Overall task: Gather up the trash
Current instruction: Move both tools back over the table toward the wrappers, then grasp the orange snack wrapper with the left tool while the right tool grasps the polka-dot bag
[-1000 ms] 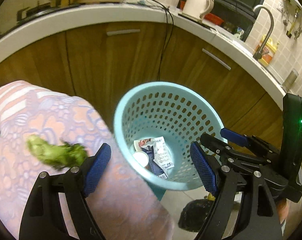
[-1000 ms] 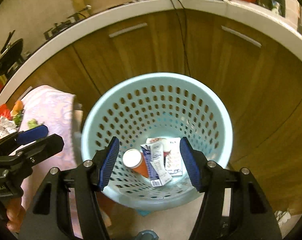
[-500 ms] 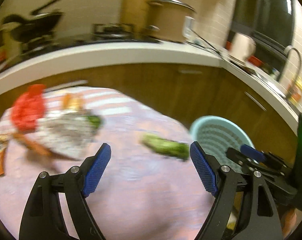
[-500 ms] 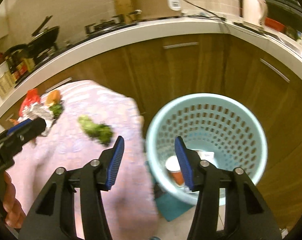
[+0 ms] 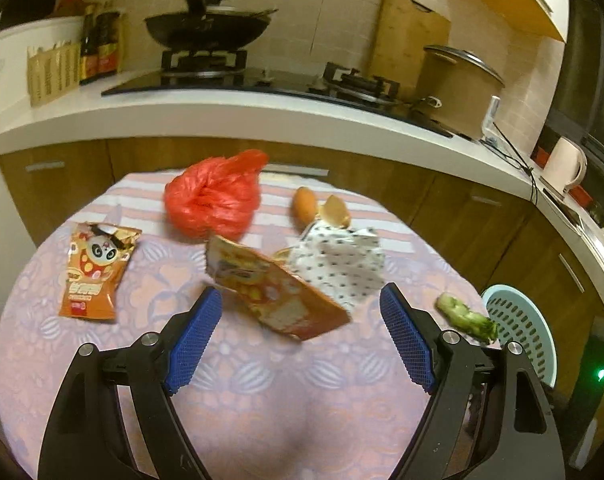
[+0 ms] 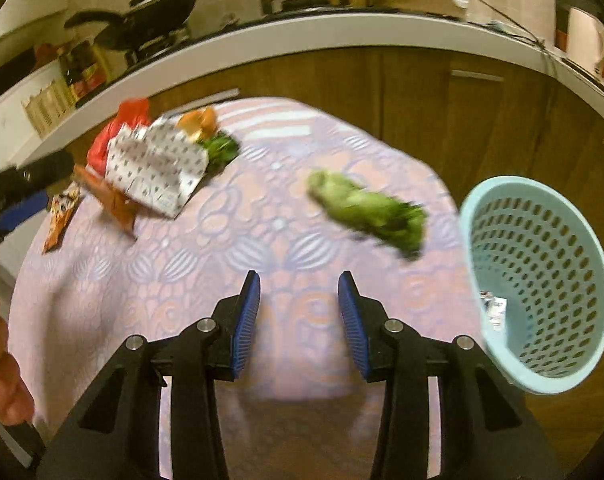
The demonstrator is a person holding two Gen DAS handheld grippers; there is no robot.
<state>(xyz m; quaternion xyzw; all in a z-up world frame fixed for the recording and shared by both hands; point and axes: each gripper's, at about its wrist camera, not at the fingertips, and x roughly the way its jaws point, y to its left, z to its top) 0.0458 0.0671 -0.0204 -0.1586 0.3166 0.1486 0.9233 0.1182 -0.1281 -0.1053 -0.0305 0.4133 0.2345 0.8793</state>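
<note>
Since both grippers have swung off the basket and back over the table, a new pickup is in hand.
Left gripper [image 5: 300, 334]: jaws spread wide, empty, facing the orange snack packet [image 5: 276, 292].
Right gripper [image 6: 300, 326]: jaws closing, nothing between them.
Vegetable scrap [image 6: 367, 210]: on the tablecloth [image 6: 222, 240], near the basket [image 6: 541, 280].
Basket: beside the table, wrappers inside.
Outstanding: red bag [image 5: 214, 200], panda packet [image 5: 96, 270], dotted paper [image 5: 337, 266], peels.

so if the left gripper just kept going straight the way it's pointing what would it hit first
Most likely the orange snack wrapper lying between and just beyond the open fingers of the left gripper. The spotted white paper lies right behind it. Depth is hard to judge, so it might meet the tablecloth just short of the wrapper.
</note>
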